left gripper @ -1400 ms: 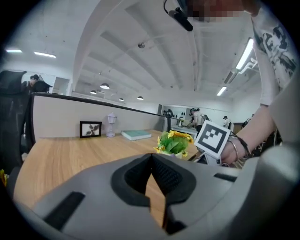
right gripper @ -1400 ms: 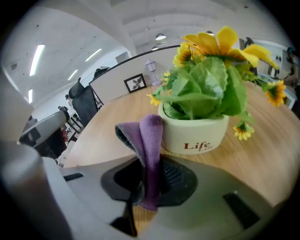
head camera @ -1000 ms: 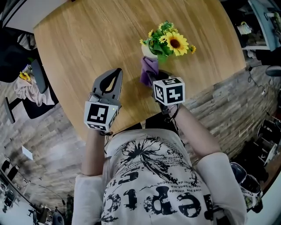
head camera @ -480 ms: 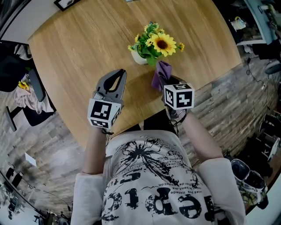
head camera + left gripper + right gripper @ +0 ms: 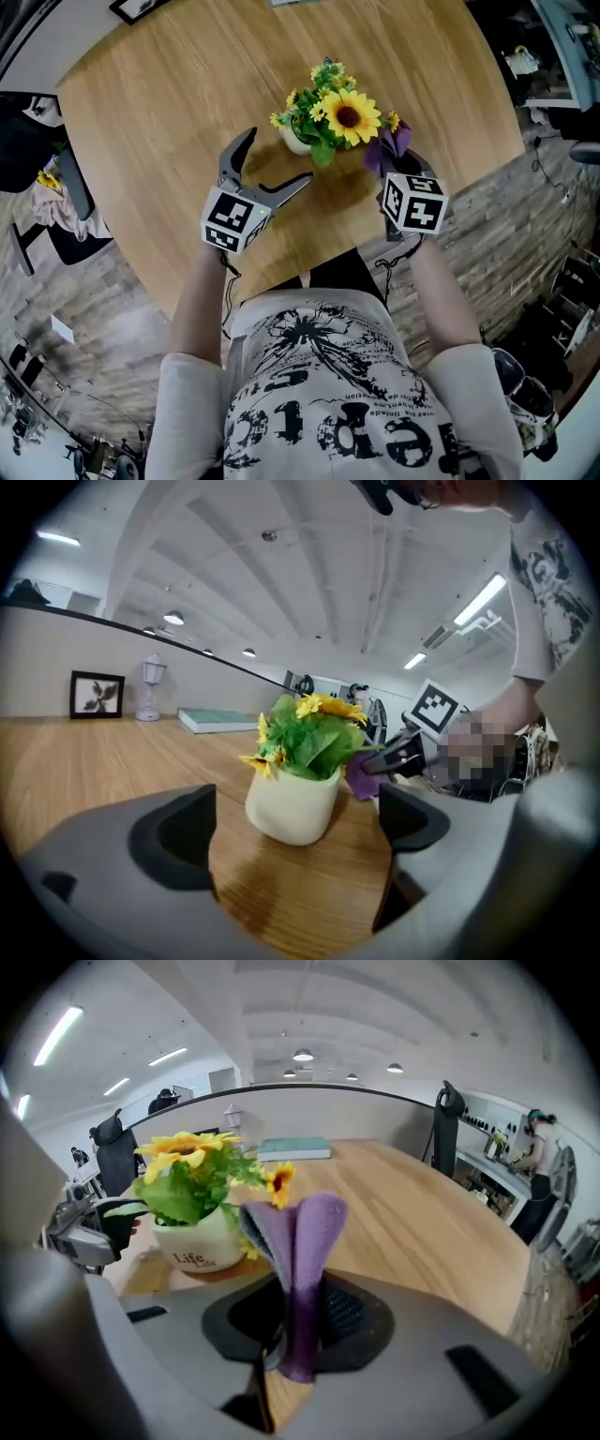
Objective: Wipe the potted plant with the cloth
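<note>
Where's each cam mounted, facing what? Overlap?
Head view: on head, steeply down at table, potted plant; forearms, left gripper, right gripper show.
Left gripper view: along its empty jaws, just opening, toward potted plant; right gripper beyond.
Right gripper view: along jaws shut on purple cloth; left gripper at left.
Shared: potted plant, all three.

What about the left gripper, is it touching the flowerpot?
Apart. In the left gripper view, the left gripper, whose jaws have just been opening with nothing between them, shows bare table before the flowerpot.
</note>
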{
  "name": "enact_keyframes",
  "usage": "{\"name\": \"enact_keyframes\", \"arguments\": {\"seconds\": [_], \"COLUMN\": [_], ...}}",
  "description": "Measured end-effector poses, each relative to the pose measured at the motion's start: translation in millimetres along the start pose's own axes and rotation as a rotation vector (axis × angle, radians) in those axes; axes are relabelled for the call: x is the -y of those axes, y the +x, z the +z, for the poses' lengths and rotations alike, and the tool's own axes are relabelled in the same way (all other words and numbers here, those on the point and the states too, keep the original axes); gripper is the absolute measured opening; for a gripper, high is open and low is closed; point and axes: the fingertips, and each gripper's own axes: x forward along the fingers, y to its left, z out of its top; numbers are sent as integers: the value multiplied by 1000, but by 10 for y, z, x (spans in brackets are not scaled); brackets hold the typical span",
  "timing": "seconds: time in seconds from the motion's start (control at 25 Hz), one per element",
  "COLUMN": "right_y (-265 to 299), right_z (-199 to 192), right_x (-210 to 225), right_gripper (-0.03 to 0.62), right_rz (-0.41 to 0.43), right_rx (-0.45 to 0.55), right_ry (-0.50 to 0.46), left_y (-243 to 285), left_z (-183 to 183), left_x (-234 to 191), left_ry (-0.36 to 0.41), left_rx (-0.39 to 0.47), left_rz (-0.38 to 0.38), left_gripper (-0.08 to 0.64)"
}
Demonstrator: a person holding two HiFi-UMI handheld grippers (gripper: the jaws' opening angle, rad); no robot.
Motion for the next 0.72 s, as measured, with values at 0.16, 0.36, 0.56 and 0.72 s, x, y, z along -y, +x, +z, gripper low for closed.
{"name": "enact_keyframes", "arguments": {"seconds": [0.16, 0.36, 0.56, 0.72], "right_y": [128, 280, 446, 526], "right_z": [181, 388, 546, 594], "right_x": [164, 266, 291, 304], "right_gripper": [78, 78, 77, 78], "right_rz": [-12, -7, 23, 40], "right_rx": [20, 41, 50, 40], "right_ry": [-22, -110, -159, -176], "left_y": [246, 523, 740, 839], "left_z": [20, 40, 30, -44], "left_x": [-82, -101, -57, -24], "left_ry": [34, 48, 120, 169], "left_rx": [-17, -35, -82, -122], "left_rz": [6, -8, -49, -86], "left_gripper": [589, 589, 590, 591]}}
